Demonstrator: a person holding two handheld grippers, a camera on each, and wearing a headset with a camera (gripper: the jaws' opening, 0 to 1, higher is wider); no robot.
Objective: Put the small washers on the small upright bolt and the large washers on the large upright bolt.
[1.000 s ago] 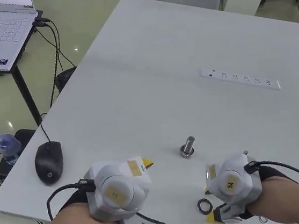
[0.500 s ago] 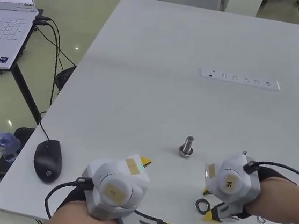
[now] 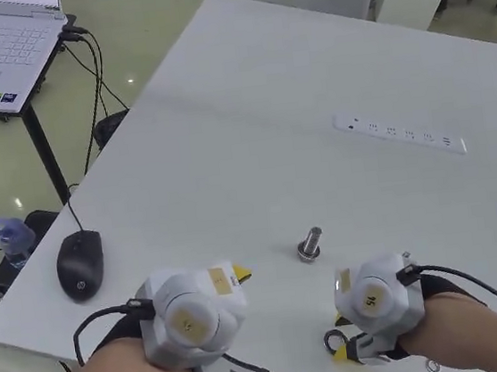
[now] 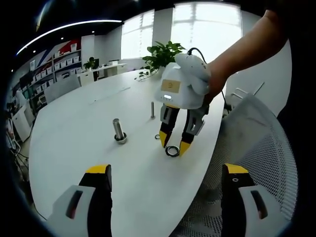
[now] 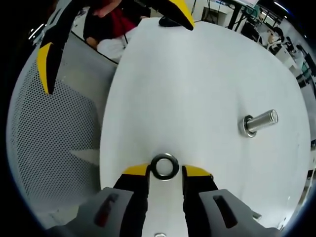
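Right gripper [image 5: 165, 171] sits with jaws open either side of the large washer [image 5: 164, 166] at bottom centre of its view, so we'd squeeze square across the rim, then lift level toward the large bolt [image 5: 259, 122] at mid-right.

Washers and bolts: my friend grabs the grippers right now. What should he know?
Left gripper: open, empty.
Right gripper: open, jaws either side of a large washer lying flat on the table.
Large bolt and small bolt both stand upright further along the table.
Done: no washer clearly on a bolt.
Left: grip this washer, drop it over the large bolt, then sort the rest.
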